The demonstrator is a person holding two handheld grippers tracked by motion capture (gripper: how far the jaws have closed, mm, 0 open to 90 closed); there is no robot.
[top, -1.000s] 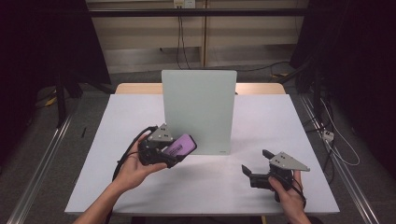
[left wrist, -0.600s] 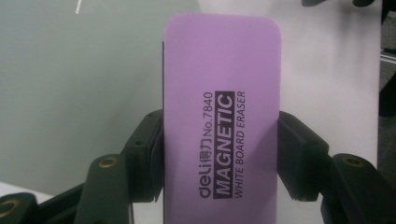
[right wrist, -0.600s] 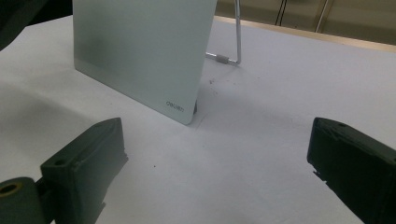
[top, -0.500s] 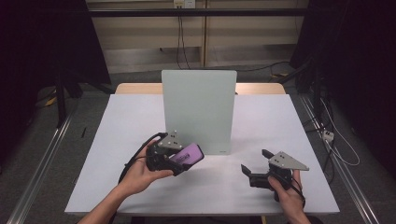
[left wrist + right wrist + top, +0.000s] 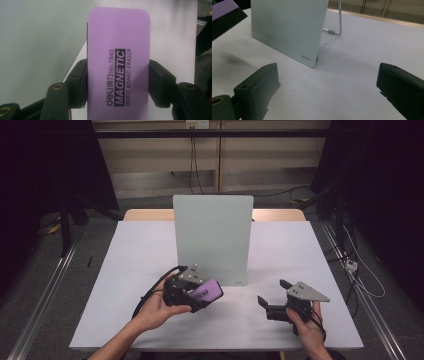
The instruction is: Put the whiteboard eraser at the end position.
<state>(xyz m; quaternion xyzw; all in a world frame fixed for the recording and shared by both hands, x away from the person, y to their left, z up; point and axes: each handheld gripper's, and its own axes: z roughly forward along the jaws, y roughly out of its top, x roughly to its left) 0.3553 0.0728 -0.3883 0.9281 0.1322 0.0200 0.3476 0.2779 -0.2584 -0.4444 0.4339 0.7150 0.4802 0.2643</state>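
From the high view, we have the left gripper (image 5: 200, 296) clenched on a purple whiteboard eraser (image 5: 208, 291), held just above the worktop (image 5: 125, 270) near the middle of its near edge, close in front of the lower left corner of the upright whiteboard (image 5: 212, 237). The board stands at the centre of the worktop, leaning back toward the far edge. Our right gripper (image 5: 272, 302) sits low near the near right corner, jaws released, holding nothing.

In the left gripper view, the eraser (image 5: 118, 67) stands lengthwise between our two black jaws, which press on its long sides — the printed purple back faces the camera, so we judge the felt face points away. The pale board (image 5: 37, 45) fills the left of this view, very close.

In the right gripper view, the jaws stand wide apart over bare worktop (image 5: 352, 75), and we see the board (image 5: 287, 27) edge-on from its lower corner, with its wire stand (image 5: 337, 31) behind. A corner of the eraser (image 5: 224, 11) shows at the top left.

To do this step well, we judge that we should bring the eraser's flat face square to the board rather than leading with an edge, and press lightly — the board rests on a thin stand and could tip or slide back. The free gripper could steady the board's near edge if it shifts.
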